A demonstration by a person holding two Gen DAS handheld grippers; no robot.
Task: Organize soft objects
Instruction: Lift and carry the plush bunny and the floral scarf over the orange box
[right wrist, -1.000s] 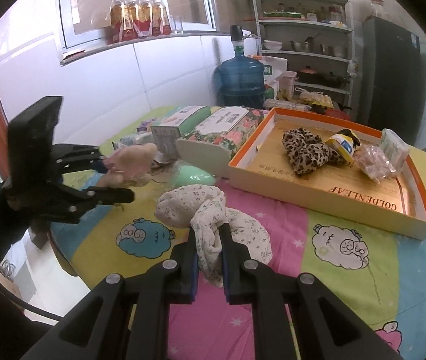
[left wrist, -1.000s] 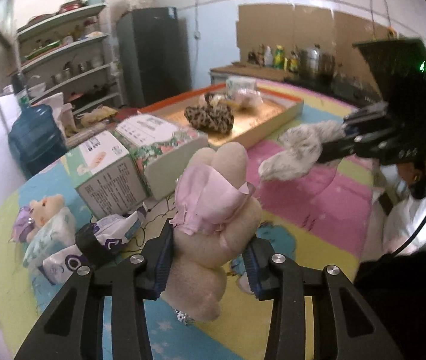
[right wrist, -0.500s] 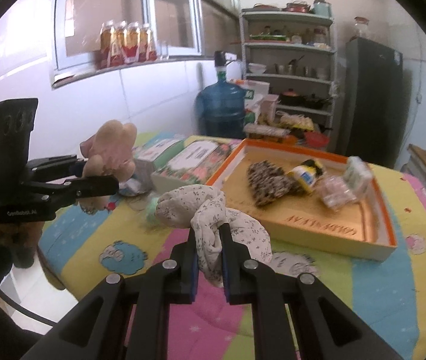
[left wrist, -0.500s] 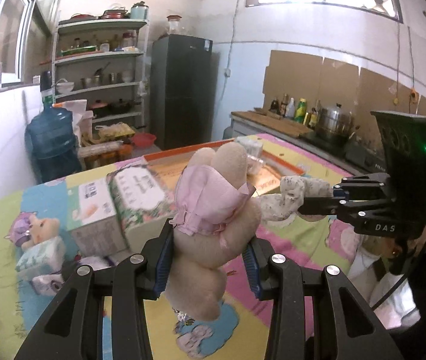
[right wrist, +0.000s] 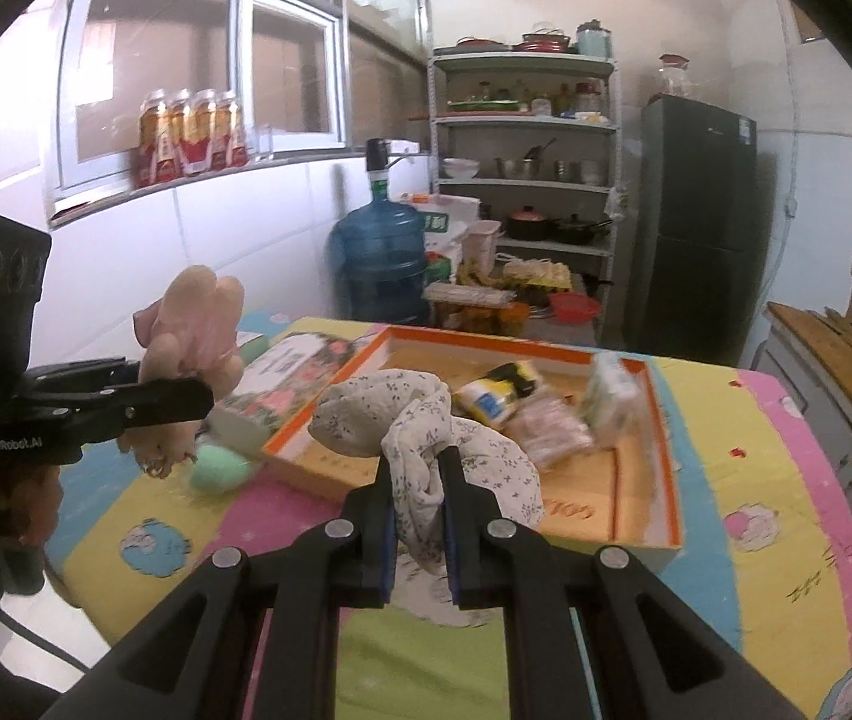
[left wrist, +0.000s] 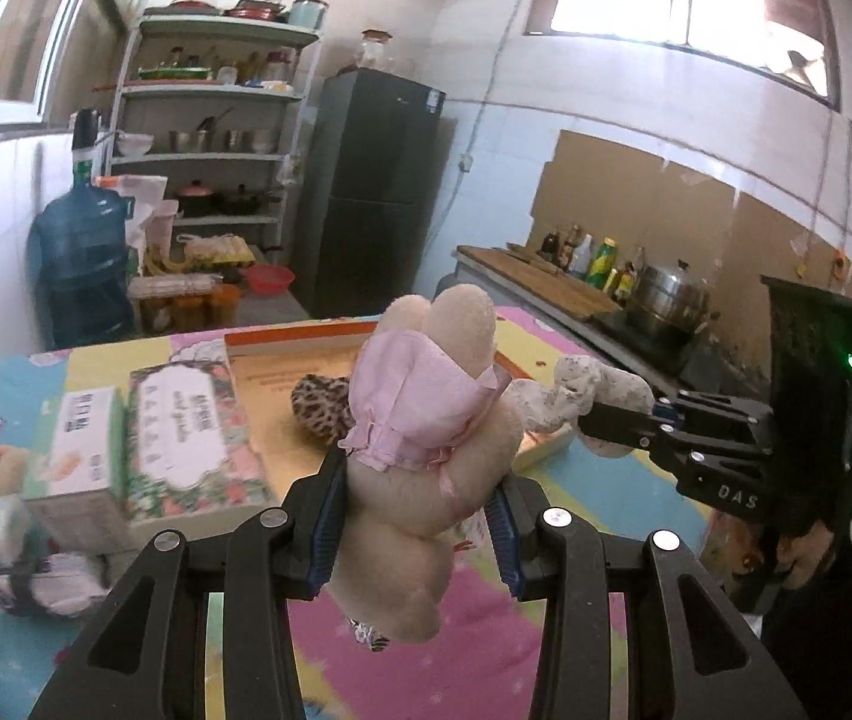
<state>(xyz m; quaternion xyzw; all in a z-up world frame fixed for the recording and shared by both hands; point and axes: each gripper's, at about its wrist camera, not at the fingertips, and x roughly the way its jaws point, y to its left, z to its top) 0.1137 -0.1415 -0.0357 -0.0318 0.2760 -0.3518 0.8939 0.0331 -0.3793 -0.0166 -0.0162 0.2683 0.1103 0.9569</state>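
My left tool [left wrist: 414,531] is clamped on a beige plush toy [left wrist: 426,462] with a pink cloth hood; the blue pads press its body from both sides. The toy fills the lower centre of the left view and hangs above the desk [left wrist: 606,510], not touching it. In the right view this same toy [right wrist: 195,324] is at the middle left, held up in the air.

My right tool [right wrist: 417,519] is closed tightly on a white cloth with small flowers [right wrist: 420,438]. The cloth is bunched between the fingers at the lower centre of the right view and hangs in front of the orange tray [right wrist: 663,462]. In the left view the cloth [left wrist: 576,396] is at the middle right, sticking out of the tool.

The tray lies on the colourful desk cover. Inside it I see a leopard-pattern soft thing [left wrist: 318,408], a yellow packet [right wrist: 495,396] and clear packets [right wrist: 552,426]. At the left of the tray stand two tissue boxes [left wrist: 180,438]. A small green soft object [right wrist: 219,468] lies on the desk near the tray corner.
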